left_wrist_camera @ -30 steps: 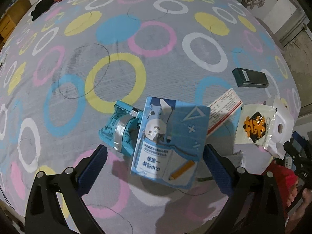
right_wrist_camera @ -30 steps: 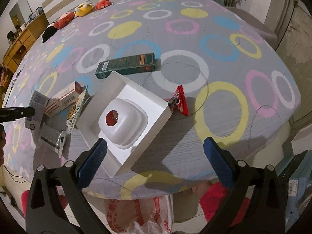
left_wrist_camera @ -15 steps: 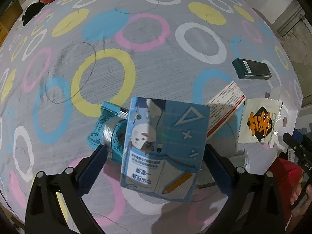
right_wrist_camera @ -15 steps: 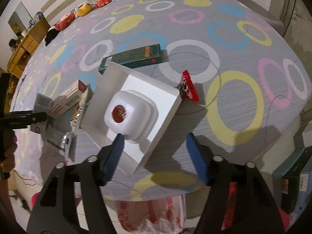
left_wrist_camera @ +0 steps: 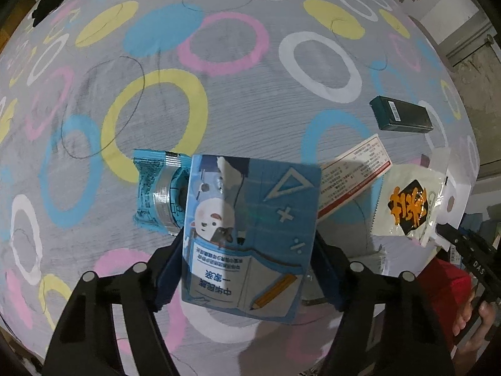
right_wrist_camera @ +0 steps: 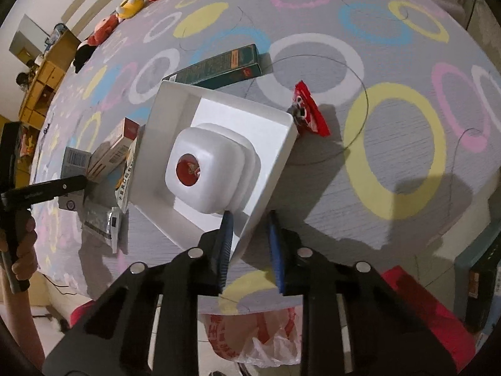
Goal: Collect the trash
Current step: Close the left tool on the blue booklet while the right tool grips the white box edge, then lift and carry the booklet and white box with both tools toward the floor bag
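Observation:
In the left wrist view my left gripper [left_wrist_camera: 247, 269] is shut on a blue cartoon carton [left_wrist_camera: 250, 232], with a finger against each side. A crumpled blue wrapper [left_wrist_camera: 156, 194] lies just behind the carton. In the right wrist view my right gripper [right_wrist_camera: 249, 244] is shut on the near edge of a white box [right_wrist_camera: 175, 119], which holds a white moulded insert with a red dot [right_wrist_camera: 188, 169]. A small red wrapper [right_wrist_camera: 310, 112] lies at the box's far right corner.
A dark green box [right_wrist_camera: 219, 65], a red and white carton [right_wrist_camera: 116, 147] and a white sachet [left_wrist_camera: 407, 206] lie on the ring-patterned bedsheet [left_wrist_camera: 219, 94]. A red and white plastic bag [right_wrist_camera: 250, 335] hangs below the bed's near edge. Plush toys [right_wrist_camera: 125, 9] line the far side.
Both grippers have closed: the left on the blue carton, the right on the edge of the white box. Both have also moved closer to their objects.

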